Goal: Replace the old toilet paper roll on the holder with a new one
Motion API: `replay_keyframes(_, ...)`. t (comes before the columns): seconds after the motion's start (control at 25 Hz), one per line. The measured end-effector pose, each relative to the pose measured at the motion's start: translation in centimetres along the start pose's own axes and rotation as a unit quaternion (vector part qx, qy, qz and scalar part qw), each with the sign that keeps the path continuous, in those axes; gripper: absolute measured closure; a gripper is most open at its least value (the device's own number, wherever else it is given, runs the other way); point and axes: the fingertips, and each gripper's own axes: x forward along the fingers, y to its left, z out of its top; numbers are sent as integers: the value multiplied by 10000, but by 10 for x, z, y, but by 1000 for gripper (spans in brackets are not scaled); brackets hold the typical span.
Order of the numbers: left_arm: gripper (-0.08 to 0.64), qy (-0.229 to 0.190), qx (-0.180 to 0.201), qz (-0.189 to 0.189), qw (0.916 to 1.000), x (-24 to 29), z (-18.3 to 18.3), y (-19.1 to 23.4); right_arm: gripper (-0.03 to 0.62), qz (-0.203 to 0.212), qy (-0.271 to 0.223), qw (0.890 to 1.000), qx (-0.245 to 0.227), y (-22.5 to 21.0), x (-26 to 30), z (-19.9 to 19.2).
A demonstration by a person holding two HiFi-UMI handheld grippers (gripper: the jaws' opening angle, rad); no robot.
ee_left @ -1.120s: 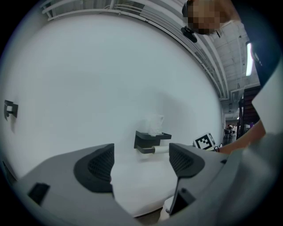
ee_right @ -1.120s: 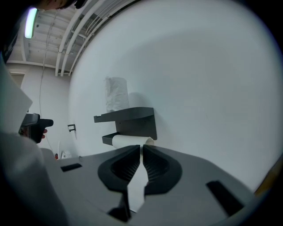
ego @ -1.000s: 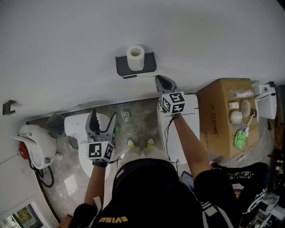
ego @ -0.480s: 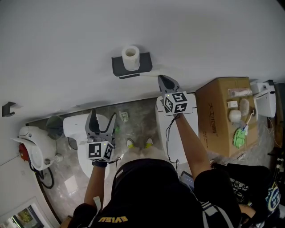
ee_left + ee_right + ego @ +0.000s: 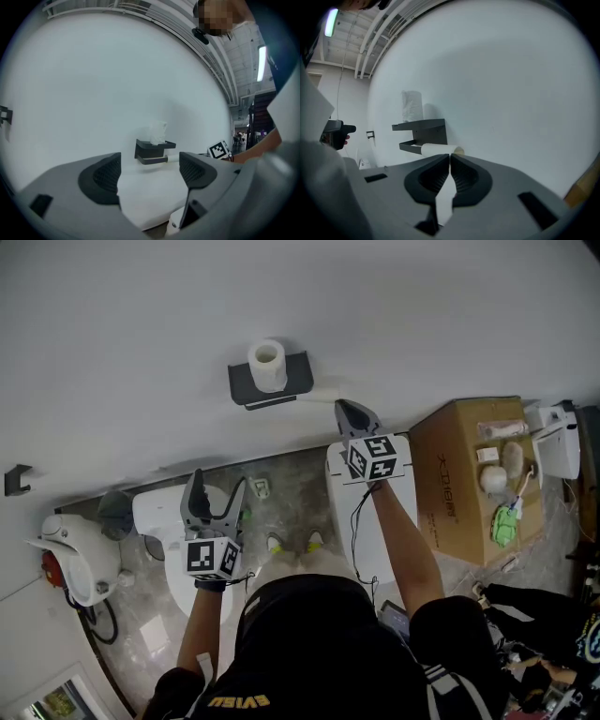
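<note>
White wall and marble floor (image 5: 291, 474) fill the head view, with a toilet (image 5: 155, 517) at left and a cardboard box (image 5: 469, 474) at right. A new roll (image 5: 267, 365) stands on the top shelf of the wall holder (image 5: 298, 371). The old tube (image 5: 314, 397) sits on the bar below, jutting past the holder's right edge, so the swap looks barely begun.

In the left gripper view, the left gripper (image 5: 150, 168) holds its jaws wide and empty, well back from the holder.

In the right gripper view, the right gripper (image 5: 450, 161) has its jaws pressed together on nothing, tips just short of the tube's end.
</note>
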Motion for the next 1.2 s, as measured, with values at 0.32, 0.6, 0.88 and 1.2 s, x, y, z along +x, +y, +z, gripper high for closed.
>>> replay_keyframes(0.32, 163, -28, -38, -122, 9999, 5, 1, -2, 587, -124, -17, 9999, -19, -8, -9, 3)
replay_keyframes(0.6, 163, -28, -37, -233, 9997, 10, 1, -1, 598, -306, -71, 9995, 15, -15, -19, 6)
replay_keyframes(0.88, 163, -39, -46, -380, 9993, 17, 2, -6, 598, -352, -188, 9992, -30, -12, -31, 16)
replay_keyframes(1.2, 163, -96, -50, -503, 9987, 27, 7, -6, 598, -292, -397, 9986, -182, 9, -52, 39)
